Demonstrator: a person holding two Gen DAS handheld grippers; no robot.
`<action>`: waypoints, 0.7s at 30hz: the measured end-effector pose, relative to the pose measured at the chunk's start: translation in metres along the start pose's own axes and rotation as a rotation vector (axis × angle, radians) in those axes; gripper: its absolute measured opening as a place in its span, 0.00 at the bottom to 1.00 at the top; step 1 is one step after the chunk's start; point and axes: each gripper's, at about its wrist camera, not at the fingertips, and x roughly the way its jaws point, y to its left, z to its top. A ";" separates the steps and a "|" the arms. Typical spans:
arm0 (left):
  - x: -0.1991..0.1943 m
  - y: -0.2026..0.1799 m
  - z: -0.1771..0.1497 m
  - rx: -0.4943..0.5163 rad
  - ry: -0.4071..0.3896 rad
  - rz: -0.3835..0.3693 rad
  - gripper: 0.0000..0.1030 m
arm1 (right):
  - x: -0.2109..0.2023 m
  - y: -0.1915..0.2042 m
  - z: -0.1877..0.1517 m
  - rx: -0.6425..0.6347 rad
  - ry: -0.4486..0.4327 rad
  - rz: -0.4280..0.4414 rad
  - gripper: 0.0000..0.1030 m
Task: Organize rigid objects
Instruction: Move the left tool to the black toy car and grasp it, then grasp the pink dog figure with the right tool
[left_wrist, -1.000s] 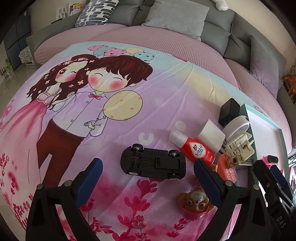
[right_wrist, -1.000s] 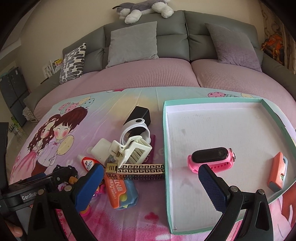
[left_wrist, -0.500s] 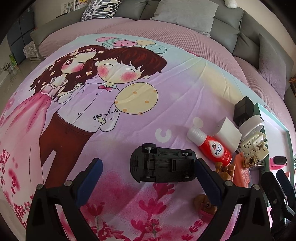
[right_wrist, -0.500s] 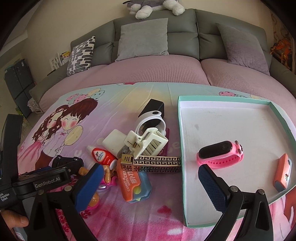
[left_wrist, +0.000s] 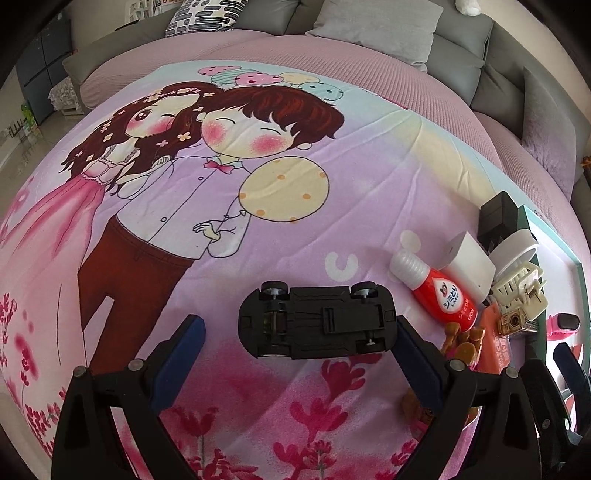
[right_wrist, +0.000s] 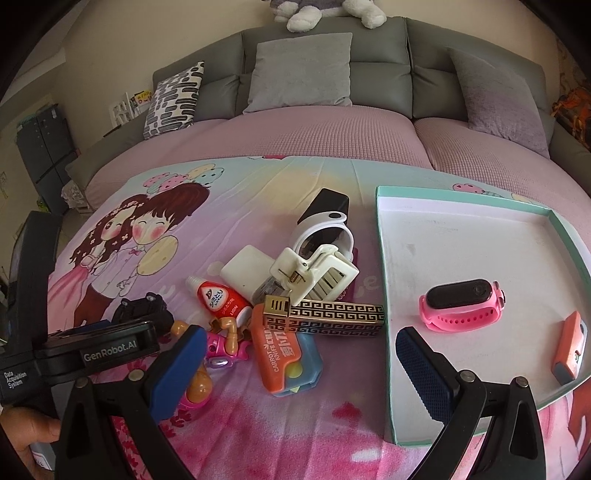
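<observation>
Closer now on upturned toy car (left_wrist: 317, 322) than a second ago | left wrist: left gripper (left_wrist: 299, 354) fingers apart, straddling car on bedspread (left_wrist: 369, 155); centre both pads on flanks before closing | right wrist: right gripper (right_wrist: 299, 363) fingers apart, empty, above clutter beside tray (right_wrist: 384, 258) holding pink watch (right_wrist: 461, 304).

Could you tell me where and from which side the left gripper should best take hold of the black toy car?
Probably across the body's narrow middle, between the axles. The toy car lies upside down, chassis up, its length running crosswise between the open left gripper fingers. Come from above, with the wrist turned so the fingers close on the long flat sides, not nose and tail; the wheels would roll under the pads.
</observation>
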 end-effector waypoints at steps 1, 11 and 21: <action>-0.001 0.003 0.000 -0.008 -0.001 -0.001 0.96 | 0.000 0.003 -0.001 -0.008 0.005 0.003 1.00; -0.005 0.028 0.004 -0.058 -0.023 -0.029 0.75 | -0.001 0.041 -0.011 -0.107 0.037 0.065 0.99; -0.008 0.044 0.004 -0.104 -0.034 -0.051 0.74 | 0.007 0.063 -0.020 -0.163 0.083 0.089 0.70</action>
